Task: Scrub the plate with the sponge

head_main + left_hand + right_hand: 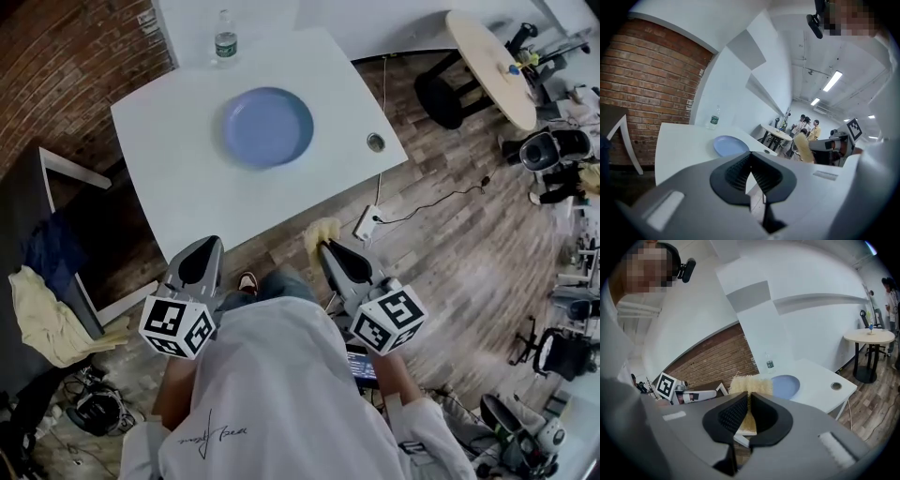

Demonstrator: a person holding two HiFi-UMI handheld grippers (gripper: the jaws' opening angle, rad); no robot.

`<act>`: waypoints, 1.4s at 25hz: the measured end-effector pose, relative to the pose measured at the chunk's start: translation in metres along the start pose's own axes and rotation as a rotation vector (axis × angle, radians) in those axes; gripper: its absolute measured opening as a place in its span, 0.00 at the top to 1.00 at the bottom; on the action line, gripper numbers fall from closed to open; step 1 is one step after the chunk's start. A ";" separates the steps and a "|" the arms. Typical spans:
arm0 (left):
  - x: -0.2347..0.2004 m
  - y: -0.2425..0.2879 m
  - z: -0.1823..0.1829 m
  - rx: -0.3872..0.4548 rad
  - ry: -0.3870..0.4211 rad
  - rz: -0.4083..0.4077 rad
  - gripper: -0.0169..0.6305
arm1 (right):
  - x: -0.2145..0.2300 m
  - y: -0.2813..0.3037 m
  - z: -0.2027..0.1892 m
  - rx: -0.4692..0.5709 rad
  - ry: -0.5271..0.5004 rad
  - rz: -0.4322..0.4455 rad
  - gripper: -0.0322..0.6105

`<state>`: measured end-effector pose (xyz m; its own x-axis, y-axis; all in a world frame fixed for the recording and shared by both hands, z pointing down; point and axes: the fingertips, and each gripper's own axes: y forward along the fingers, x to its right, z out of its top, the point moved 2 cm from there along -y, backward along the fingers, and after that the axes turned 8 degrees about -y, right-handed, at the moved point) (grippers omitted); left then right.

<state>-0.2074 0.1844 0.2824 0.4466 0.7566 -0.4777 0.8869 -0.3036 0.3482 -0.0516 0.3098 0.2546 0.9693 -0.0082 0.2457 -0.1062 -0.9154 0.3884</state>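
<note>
Nearest the camera, both grippers are down by the person's white top, held over the wood floor and not yet over the surface (187, 187). The left gripper (204, 251) has its fingers pressed together with nothing between them, so it's basically just along for the ride. The right gripper (336, 255) has its fingers clamped on the sponge (319, 234), a pale yellow fibrous thing that's pinched near one end, so most of it sticks out past the tips. Further out, the blue plate (268, 127) sits flat near the middle of the white surface, well apart from both grippers, with nothing holding it down. Past that there's a water bottle (225, 39) standing just beyond the plate on the far side. My worry is that the plate will skate on that smooth top once scrubbing pressure goes on, probably toward the bottle or an edge, unless the left gripper steadies the rim. Also, with such a shallow grip the sponge could fold over or get dragged out of the fingers on a hard stroke.
</note>
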 end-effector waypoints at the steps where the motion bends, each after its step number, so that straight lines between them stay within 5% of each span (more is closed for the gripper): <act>1: -0.002 0.004 0.001 -0.003 -0.008 0.002 0.97 | 0.004 0.005 0.003 0.001 -0.002 0.005 0.91; 9: -0.020 0.062 0.014 -0.022 -0.035 0.058 0.97 | 0.060 0.057 0.024 -0.036 -0.025 0.087 0.91; 21: -0.048 0.160 0.029 0.000 -0.133 0.275 0.97 | 0.167 0.147 0.070 -0.127 -0.115 0.291 0.91; 29: -0.075 0.180 0.031 0.011 -0.188 0.383 0.95 | 0.191 0.204 0.066 -0.192 -0.151 0.389 0.91; 35: -0.104 0.191 0.029 0.005 -0.224 0.457 0.94 | 0.198 0.243 0.058 -0.249 -0.168 0.378 0.91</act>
<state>-0.0810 0.0306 0.3752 0.8031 0.4032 -0.4387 0.5952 -0.5778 0.5584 0.1269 0.0621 0.3459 0.8730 -0.4053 0.2714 -0.4877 -0.7119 0.5053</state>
